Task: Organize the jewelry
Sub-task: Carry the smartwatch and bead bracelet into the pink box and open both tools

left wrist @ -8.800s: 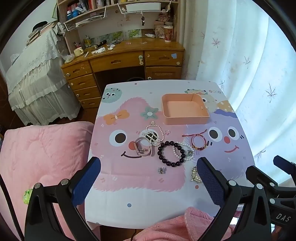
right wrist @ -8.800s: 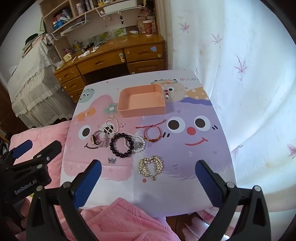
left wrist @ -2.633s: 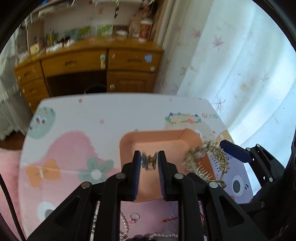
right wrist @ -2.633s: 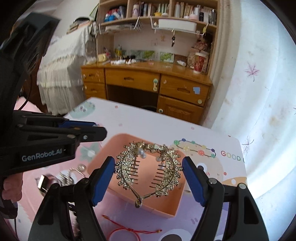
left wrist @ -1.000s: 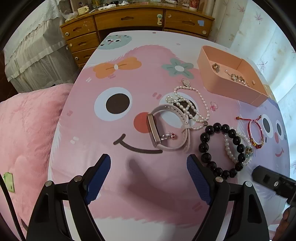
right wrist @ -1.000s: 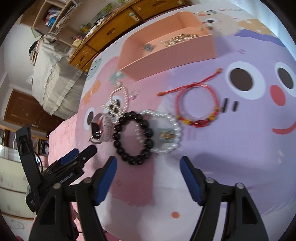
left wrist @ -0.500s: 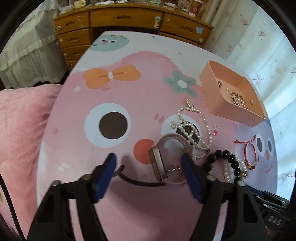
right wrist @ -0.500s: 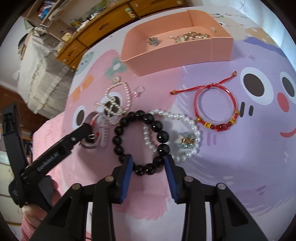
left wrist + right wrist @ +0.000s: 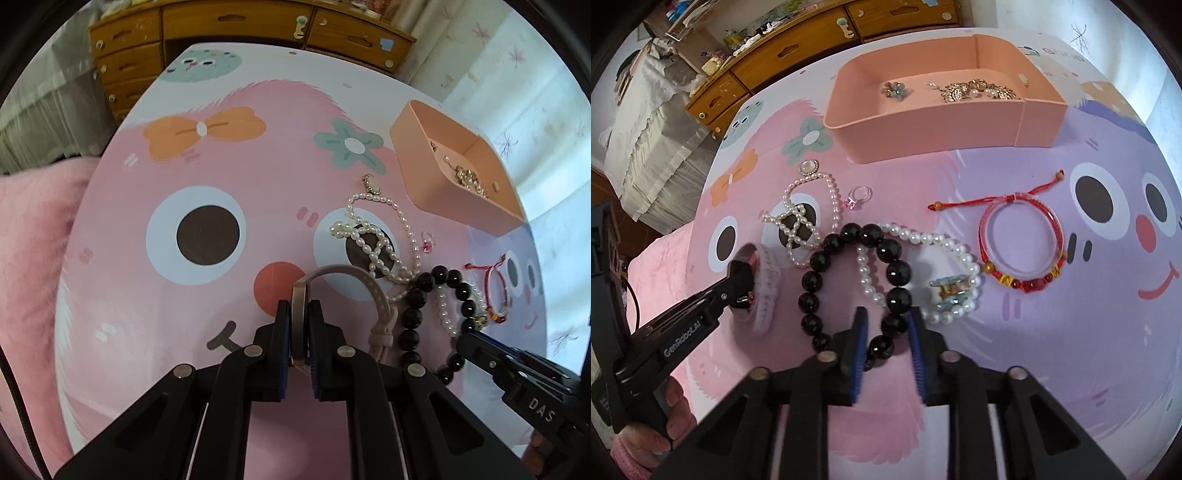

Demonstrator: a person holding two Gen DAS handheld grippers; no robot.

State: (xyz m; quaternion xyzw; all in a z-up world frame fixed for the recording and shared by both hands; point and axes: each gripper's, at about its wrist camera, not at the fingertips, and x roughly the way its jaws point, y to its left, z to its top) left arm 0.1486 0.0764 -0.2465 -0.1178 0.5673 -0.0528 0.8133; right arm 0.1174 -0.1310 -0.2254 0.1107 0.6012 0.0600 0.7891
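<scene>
My left gripper (image 9: 298, 317) is shut on the face of a pale pink-strapped watch (image 9: 358, 284) lying on the cartoon table mat; it also shows in the right wrist view (image 9: 742, 273). My right gripper (image 9: 886, 332) has closed around the near beads of a black bead bracelet (image 9: 849, 273), pads touching them. A white pearl bracelet (image 9: 934, 254), a pearl necklace (image 9: 801, 218), a pink-stone ring (image 9: 858, 195) and a red cord bracelet (image 9: 1019, 243) lie on the mat. The peach tray (image 9: 923, 122) behind holds a gold hair comb (image 9: 979, 90) and a small flower brooch (image 9: 895, 89).
A wooden desk with drawers (image 9: 240, 33) stands beyond the table's far edge. A pink blanket (image 9: 33, 236) lies to the left. A white curtain (image 9: 517, 92) hangs at the right. The tray also shows at the right in the left wrist view (image 9: 424, 173).
Both grippers moved down to the mat and closed: the left onto the watch face, the right around the black bead bracelet.
</scene>
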